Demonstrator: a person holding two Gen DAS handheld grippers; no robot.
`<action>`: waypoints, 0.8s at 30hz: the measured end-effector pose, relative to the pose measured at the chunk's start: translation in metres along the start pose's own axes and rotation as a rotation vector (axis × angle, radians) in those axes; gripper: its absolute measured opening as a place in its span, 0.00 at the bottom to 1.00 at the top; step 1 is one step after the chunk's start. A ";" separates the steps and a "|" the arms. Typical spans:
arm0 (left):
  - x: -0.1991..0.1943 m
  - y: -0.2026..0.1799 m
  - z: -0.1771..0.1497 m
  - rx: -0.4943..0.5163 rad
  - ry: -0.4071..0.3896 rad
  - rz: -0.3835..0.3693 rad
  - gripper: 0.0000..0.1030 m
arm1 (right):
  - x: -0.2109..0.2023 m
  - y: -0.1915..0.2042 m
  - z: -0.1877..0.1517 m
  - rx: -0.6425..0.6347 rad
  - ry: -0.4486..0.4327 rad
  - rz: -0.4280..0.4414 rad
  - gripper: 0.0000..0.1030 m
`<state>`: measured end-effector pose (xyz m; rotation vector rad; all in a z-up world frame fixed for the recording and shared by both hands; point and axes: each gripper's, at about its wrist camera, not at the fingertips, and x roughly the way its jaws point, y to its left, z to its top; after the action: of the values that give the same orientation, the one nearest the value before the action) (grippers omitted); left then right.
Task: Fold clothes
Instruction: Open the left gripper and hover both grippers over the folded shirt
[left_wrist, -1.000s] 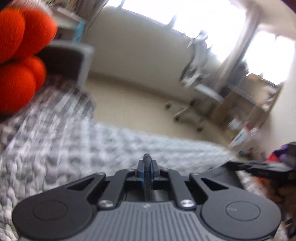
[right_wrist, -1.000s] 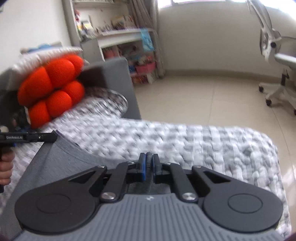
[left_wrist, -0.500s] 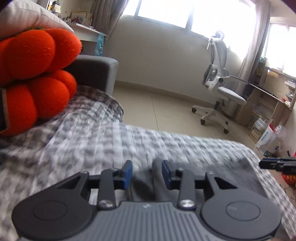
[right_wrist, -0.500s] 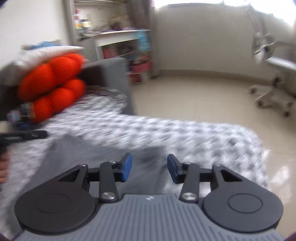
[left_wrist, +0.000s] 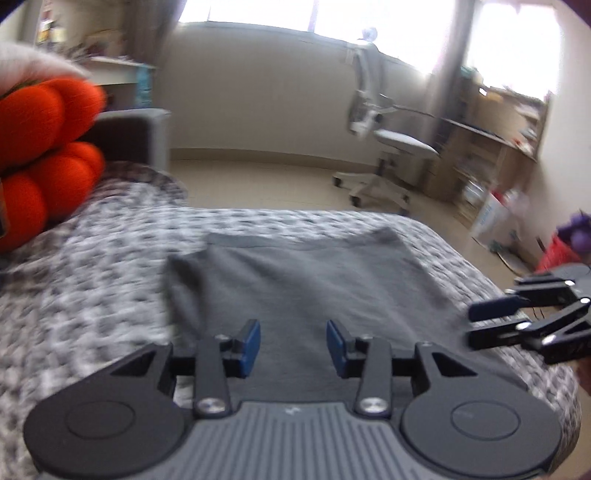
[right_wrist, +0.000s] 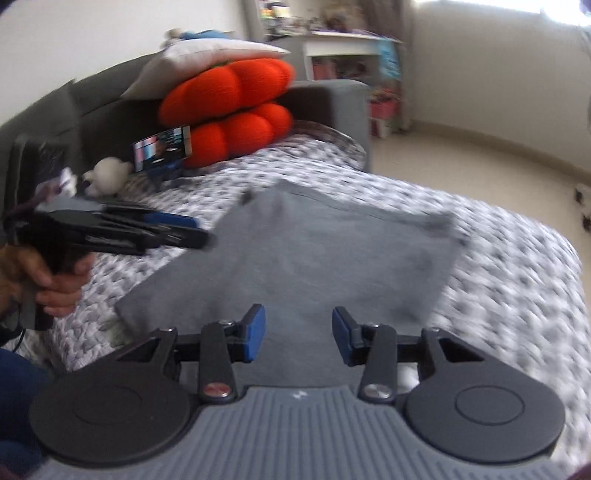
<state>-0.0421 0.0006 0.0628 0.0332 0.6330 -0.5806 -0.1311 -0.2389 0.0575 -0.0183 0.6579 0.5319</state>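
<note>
At the bottom of each wrist view, the hand-held gripper body fills the foreground; a small pale mark at its top centre is too small to read. The left hand-held gripper (left_wrist: 293, 349) stands with its blue pads wide apart, holding nothing, above the near edge of the grey garment (left_wrist: 306, 291). The right hand-held gripper (right_wrist: 297, 334) is likewise spread wide and empty over the same garment (right_wrist: 314, 258).

The garment lies flat on the grey-and-white patterned bed cover (right_wrist: 498, 266), at mid-frame in both views; motion blur softens its edges, and its near hem is hidden behind the gripper bodies.

At the left of the right wrist view, a hand (right_wrist: 55, 280) grips the left unit's handle; the forearm is cut off by the frame edge.

Beyond, in the upper left, an orange cushion (right_wrist: 229, 110) sits under a pale pillow (right_wrist: 199, 62). A phone (right_wrist: 162, 147) leans before the cushion, and its screen content is unreadable. In the upper right of the left wrist view, an office chair (left_wrist: 384, 147) stands on the floor, blurred.
</note>
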 end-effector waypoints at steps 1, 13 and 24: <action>0.006 -0.004 0.001 0.002 0.009 -0.009 0.40 | 0.007 0.003 0.002 -0.001 -0.010 0.016 0.43; 0.043 -0.001 -0.017 0.034 0.035 0.104 0.42 | 0.061 -0.003 -0.014 0.031 -0.024 -0.102 0.36; 0.031 0.004 -0.027 0.025 0.010 0.134 0.41 | 0.026 -0.032 -0.045 0.120 -0.115 -0.231 0.31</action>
<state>-0.0351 -0.0059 0.0226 0.1014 0.6279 -0.4588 -0.1248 -0.2629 0.0012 0.0482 0.5659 0.2685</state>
